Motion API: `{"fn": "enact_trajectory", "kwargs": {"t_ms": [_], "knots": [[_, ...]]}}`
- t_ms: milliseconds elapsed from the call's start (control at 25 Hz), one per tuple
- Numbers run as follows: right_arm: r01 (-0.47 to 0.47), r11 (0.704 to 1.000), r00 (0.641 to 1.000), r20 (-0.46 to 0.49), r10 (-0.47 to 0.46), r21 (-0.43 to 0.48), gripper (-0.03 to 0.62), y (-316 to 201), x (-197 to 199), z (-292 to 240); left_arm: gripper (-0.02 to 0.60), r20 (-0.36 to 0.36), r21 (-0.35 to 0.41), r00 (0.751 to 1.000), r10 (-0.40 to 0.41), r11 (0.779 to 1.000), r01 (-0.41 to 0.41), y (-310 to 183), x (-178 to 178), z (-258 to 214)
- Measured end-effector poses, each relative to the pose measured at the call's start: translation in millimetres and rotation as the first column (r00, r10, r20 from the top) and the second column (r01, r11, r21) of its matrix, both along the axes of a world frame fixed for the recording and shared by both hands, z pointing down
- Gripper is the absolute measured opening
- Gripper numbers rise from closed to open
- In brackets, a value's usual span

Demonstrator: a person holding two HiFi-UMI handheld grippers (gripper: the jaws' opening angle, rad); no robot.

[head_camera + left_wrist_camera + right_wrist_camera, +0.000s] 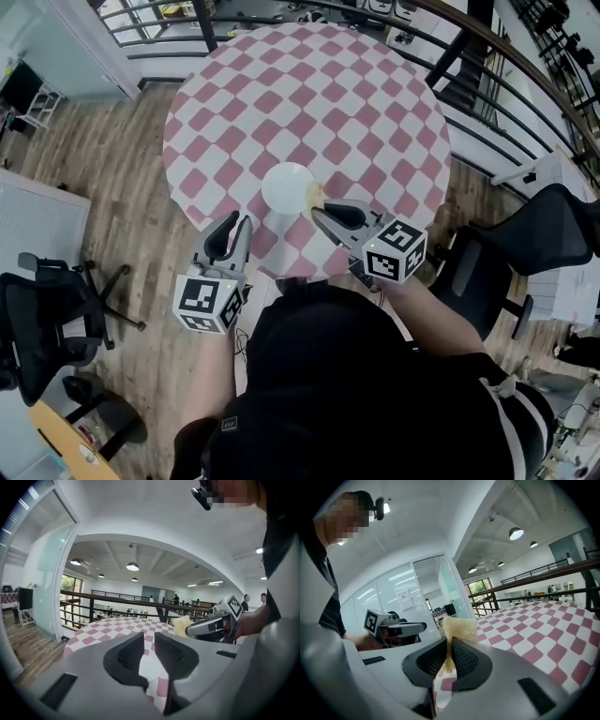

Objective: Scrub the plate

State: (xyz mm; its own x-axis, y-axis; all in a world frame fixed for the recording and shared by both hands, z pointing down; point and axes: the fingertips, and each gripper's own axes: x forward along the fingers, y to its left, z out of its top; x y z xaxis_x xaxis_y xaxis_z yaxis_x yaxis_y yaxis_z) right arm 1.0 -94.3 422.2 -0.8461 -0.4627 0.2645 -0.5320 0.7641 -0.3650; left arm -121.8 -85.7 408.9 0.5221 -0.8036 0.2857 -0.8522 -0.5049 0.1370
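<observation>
A white plate point(286, 186) lies on the near part of the round table with a pink-and-white checked cloth point(309, 94). My right gripper point(318, 210) is shut on a pale yellow sponge point(316, 195), which hangs at the plate's right rim. In the right gripper view the sponge point(458, 629) sticks up from between the closed jaws of the right gripper point(449, 656). My left gripper point(239, 225) hovers at the table's near edge, left of the plate, open and empty. In the left gripper view the plate point(150, 667) shows through the narrow gap of the left gripper point(149, 651).
A black railing point(450, 56) curves round the far side of the table. Black office chairs stand on the wooden floor at the left point(37, 319) and at the right point(534, 234). The person's dark-clad body fills the bottom of the head view.
</observation>
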Motion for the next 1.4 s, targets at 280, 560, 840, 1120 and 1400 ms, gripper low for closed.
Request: {"fn": "enact_trajectory", "kwargs": {"t_ms": [280, 560, 840, 1120, 1400], "knots": [[-0.053, 0.992, 0.998, -0.041, 0.049, -0.115, 0.04, -31.2, -20.8, 46.3, 0.072, 0.04, -0.07, 0.997, 0.072, 0.995, -0.069, -38.9, -11.9, 53.4], [-0.048, 0.959, 0.992, -0.128, 0.012, -0.28, 0.04, -53.8, -41.7, 129.6, 0.075, 0.044, -0.18, 0.991, 0.127, 0.977, -0.117, -72.8, -3.9, 133.7], [0.003, 0.916, 0.941, -0.308, -0.139, -0.401, 0.04, -62.2, -55.4, 199.1, 0.1, 0.068, -0.263, 0.988, 0.135, 0.958, -0.113, -96.5, 9.0, 195.3], [0.155, 0.884, 0.82, -0.442, -0.364, -0.441, 0.04, -60.8, -72.9, 231.7, 0.101, 0.086, -0.349, 0.986, 0.144, 0.931, -0.105, -99.0, 16.2, 235.6], [0.148, 0.864, 0.814, -0.437, -0.383, -0.481, 0.04, -71.9, -54.4, 239.0, 0.103, 0.151, -0.413, 0.976, 0.157, 0.907, -0.082, -98.1, 14.1, 256.7]]}}
